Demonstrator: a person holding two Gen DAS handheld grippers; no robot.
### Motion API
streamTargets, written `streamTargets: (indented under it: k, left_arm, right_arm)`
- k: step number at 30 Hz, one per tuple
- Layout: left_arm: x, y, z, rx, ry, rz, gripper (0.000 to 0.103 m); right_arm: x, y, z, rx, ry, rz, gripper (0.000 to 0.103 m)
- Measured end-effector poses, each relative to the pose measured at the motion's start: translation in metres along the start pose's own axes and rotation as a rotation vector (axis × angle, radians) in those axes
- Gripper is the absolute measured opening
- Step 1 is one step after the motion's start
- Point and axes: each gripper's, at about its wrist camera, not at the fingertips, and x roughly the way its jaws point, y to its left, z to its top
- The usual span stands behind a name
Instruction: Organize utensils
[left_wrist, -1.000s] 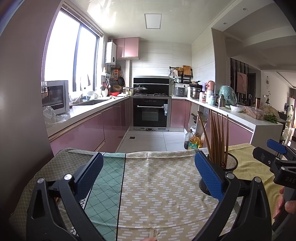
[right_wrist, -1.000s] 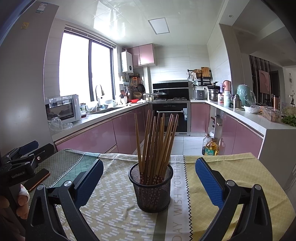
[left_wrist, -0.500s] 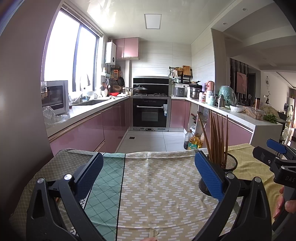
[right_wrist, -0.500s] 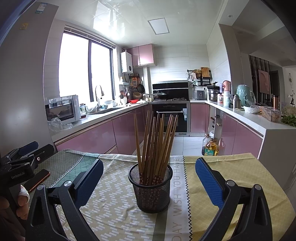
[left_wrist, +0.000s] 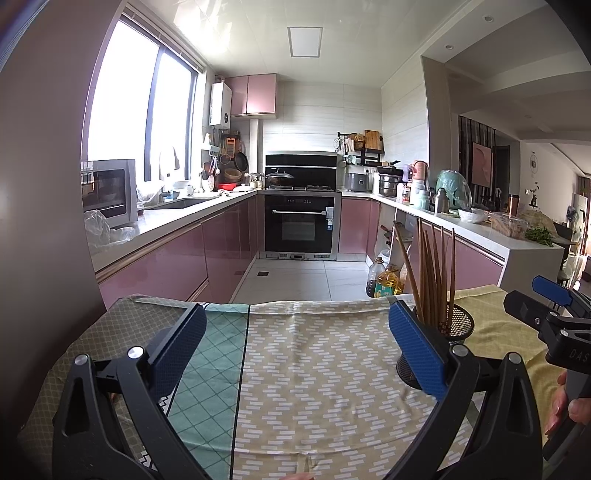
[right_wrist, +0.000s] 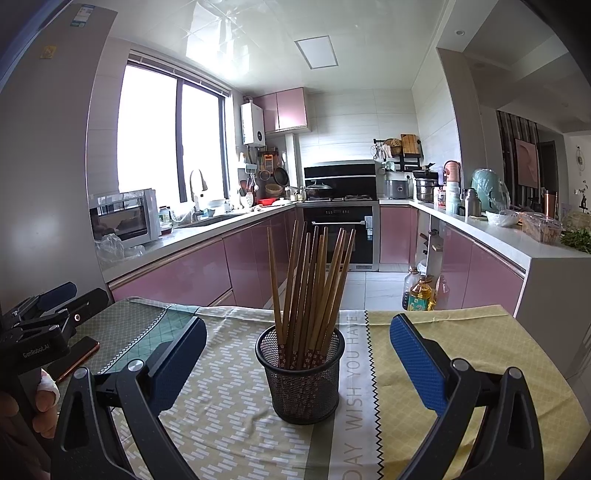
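A black mesh cup (right_wrist: 301, 376) stands upright on the cloth-covered table and holds several brown chopsticks (right_wrist: 312, 280) standing on end. My right gripper (right_wrist: 297, 356) is open and empty, with the cup centred just beyond its blue pads. In the left wrist view the cup (left_wrist: 458, 325) and chopsticks (left_wrist: 430, 273) show at the right, partly hidden behind the right pad. My left gripper (left_wrist: 297, 350) is open and empty above the patterned cloth, left of the cup. The right gripper (left_wrist: 554, 306) shows at that view's right edge.
The table carries a patchwork cloth (left_wrist: 314, 369) in green, beige and yellow. A phone (right_wrist: 75, 358) lies at its left edge near the left gripper (right_wrist: 48, 317). Beyond the far edge is the kitchen floor, with oil bottles (right_wrist: 419, 293) by the pink cabinets.
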Motion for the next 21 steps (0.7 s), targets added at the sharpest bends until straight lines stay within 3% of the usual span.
streamTargets:
  k: [21]
  left_arm:
    - [-0.0002,-0.0006,-0.0002,0.003,0.0,0.001,0.098]
  right_arm:
    - [0.0007,0.0002,0.0009,0.002,0.005,0.002,0.096]
